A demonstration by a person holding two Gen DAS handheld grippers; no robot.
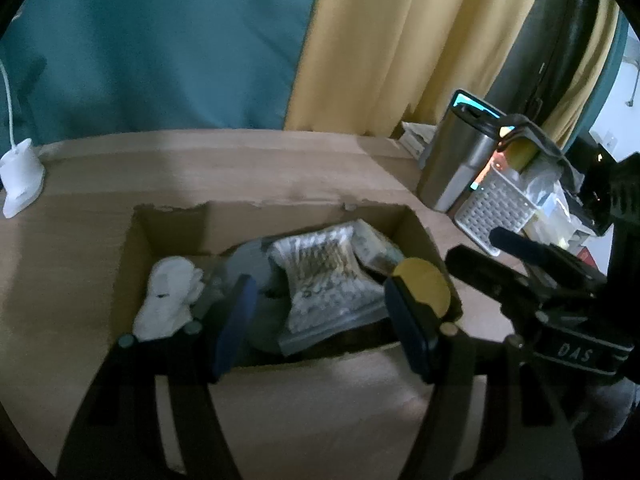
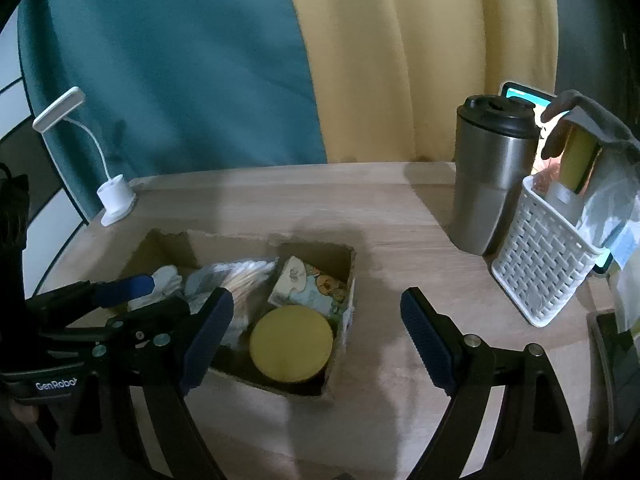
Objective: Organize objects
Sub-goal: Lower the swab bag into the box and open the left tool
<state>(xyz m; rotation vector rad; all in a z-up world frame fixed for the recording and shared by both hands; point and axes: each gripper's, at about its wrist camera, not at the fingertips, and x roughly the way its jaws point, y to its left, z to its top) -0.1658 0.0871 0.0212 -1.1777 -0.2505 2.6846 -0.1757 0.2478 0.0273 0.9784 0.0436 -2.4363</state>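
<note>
Both wrist cameras look down, close over the wooden table [image 1: 280, 168]. Both views share the open cardboard box [image 1: 420, 236], seen from opposite sides.

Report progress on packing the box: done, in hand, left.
Done: the box already holds a yellow lid, a bag, a white cloth and a printed packet. In hand: nothing; both the left gripper and right gripper are open. Possibly left: tumbler, basket.

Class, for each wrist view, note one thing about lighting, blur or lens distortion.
Left wrist view: dim and soft, the cardboard box contents smeared, the table edge bowed by the fisheye. Right wrist view: also dim, a glowing screen behind the steel tumbler, dark corners around the circular image.
</note>
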